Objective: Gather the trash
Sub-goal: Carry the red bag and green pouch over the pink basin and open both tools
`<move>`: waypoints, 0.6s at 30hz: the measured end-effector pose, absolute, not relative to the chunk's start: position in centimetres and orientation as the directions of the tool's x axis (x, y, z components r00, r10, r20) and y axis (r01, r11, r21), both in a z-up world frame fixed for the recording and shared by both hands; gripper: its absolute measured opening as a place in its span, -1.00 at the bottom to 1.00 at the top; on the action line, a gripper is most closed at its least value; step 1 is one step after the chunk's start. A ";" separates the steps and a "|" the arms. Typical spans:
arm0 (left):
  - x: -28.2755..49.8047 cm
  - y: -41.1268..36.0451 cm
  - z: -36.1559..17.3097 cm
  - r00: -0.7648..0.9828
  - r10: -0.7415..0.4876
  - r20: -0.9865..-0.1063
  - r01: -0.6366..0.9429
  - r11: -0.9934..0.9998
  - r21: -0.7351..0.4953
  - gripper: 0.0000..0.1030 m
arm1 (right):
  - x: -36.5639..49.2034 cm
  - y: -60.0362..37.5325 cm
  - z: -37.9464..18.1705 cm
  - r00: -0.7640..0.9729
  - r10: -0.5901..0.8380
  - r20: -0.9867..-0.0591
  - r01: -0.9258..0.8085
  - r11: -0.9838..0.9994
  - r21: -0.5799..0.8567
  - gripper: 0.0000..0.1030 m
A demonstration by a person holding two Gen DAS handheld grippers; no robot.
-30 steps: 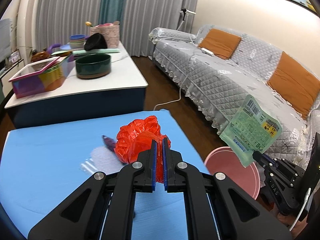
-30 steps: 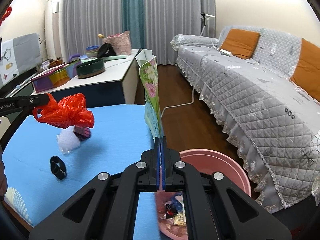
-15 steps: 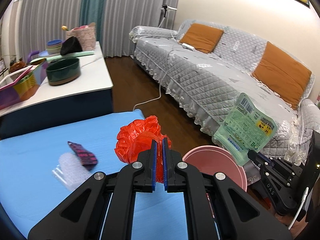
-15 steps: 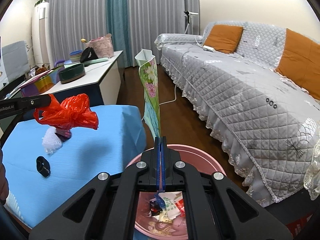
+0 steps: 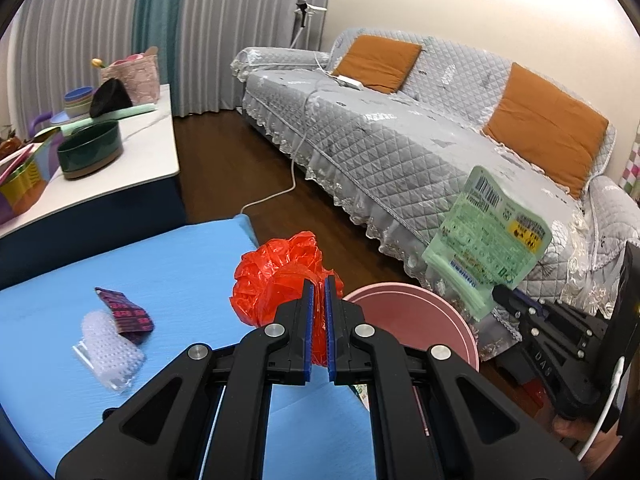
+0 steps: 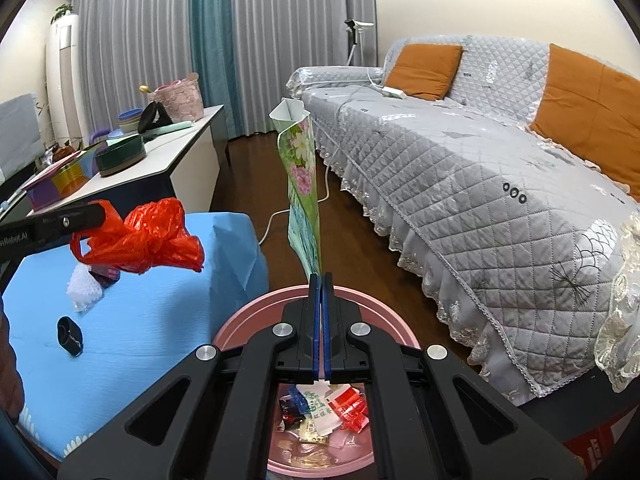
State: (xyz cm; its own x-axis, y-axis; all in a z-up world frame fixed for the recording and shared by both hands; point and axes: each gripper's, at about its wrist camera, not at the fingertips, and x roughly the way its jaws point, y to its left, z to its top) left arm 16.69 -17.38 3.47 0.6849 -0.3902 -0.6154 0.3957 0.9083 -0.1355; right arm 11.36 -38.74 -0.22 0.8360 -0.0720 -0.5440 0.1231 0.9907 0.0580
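My left gripper is shut on a crumpled red plastic bag, held above the right end of the blue table. My right gripper is shut on a green flowered pouch that stands upright over the pink bin. Wrappers lie in the bin's bottom. The right wrist view also shows the red bag in the left gripper's fingers. In the left wrist view the pouch hangs beyond the bin. On the table lie a white bubble wrap piece, a dark patterned wrapper and a black ring.
A grey quilted sofa with orange cushions runs along the right. A white sideboard at the back left carries a dark green bowl and other containers. A white cable trails over the dark wood floor between them.
Both grippers have moved right toward the bin with their loads. The pouch now hangs over the bin, whose contents show. The red bag has neared the table's right end.
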 end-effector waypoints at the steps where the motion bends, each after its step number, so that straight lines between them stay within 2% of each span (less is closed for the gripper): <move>1: 16.7 -17.6 3.3 0.681 -0.392 -0.619 0.400 0.907 -0.134 -0.90 | 11.3 -39.1 -0.2 0.836 -0.078 -0.544 0.131 0.990 0.060 -0.98; 15: 15.7 -20.8 2.3 0.614 -0.464 -0.638 0.499 0.855 -0.141 -0.90 | 11.5 -40.3 -0.8 0.818 -0.089 -0.568 0.159 0.984 0.075 -0.96; 18: 15.2 -21.7 2.2 0.584 -0.495 -0.643 0.538 0.830 -0.150 -0.80 | 11.8 -40.7 -1.3 0.801 -0.076 -0.594 0.166 0.981 0.098 -0.90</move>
State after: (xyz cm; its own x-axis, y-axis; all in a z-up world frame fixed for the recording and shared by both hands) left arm 15.20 -21.72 2.24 0.5843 -0.4951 -0.6430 0.5379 0.8296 -0.1500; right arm 11.79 -40.72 -1.27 0.8007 -0.0760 -0.5942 0.1657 0.9813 0.0978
